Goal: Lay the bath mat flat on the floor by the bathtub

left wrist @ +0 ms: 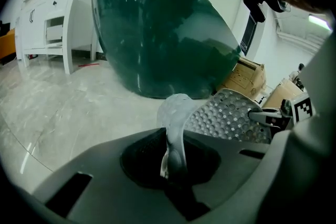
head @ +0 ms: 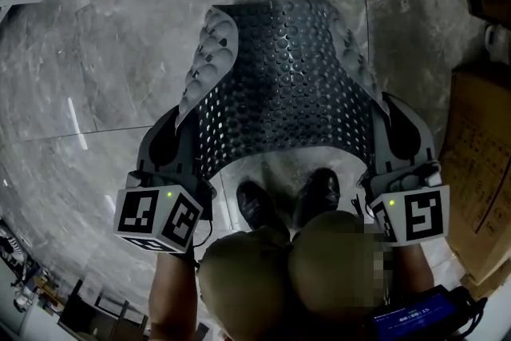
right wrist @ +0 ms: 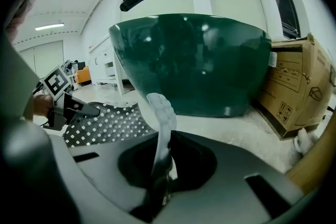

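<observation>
As L tool point(head: 190, 138), R tool point(head: 378, 136) grip it, holed bath mat point(head: 287, 84) droops.

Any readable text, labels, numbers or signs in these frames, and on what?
No text can be read.
Cardboard box: printed symbols and lines, too small to read.
Blue device screen: characters blurred.
Marker cubes: square patterns only, no words.

Dim, fisheye-warped views; bathtub point(right wrist: 194, 60) glints, foreground perhaps blurred.

Grey marble floor point(head: 96, 52); white cabinet point(left wrist: 52, 8); cardboard boxes point(right wrist: 294, 86); ceiling strip light point(right wrist: 50, 26).
</observation>
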Tool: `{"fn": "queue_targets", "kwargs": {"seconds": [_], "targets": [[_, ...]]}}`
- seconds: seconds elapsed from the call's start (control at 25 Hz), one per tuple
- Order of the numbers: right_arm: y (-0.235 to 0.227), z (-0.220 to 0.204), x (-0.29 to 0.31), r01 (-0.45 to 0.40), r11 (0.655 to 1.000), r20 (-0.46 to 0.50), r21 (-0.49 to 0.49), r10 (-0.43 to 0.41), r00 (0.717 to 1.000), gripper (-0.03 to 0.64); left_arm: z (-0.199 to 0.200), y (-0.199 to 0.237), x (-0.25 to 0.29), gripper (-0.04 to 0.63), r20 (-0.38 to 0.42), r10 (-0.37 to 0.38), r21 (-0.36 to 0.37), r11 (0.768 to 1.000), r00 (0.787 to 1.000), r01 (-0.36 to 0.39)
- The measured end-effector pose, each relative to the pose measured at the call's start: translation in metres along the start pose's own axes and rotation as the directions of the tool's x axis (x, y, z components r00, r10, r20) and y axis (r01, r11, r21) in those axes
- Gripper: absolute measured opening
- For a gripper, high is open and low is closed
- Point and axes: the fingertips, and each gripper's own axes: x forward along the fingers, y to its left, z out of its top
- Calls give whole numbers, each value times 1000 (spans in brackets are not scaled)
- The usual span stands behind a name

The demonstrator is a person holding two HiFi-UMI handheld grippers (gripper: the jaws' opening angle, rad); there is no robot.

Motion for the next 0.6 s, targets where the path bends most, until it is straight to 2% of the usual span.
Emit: {"fn": "queue_targets", "kwargs": {"seconds": [0.16,0.4,0.6], "targets": [[4,7,2,-19,1000,2,11,19,1000,26,4,-3,1,41,-2,-34,-33,999,999,33],[21,16,-2,-92,995,19,32,91,996,26,8,-25,-3,41,12,-118,-80,990,993,119],[24,19,-4,-106,994,33,33,105,994,26,11,-31,-2,41,16,-118,-67,991,993,119]]}}
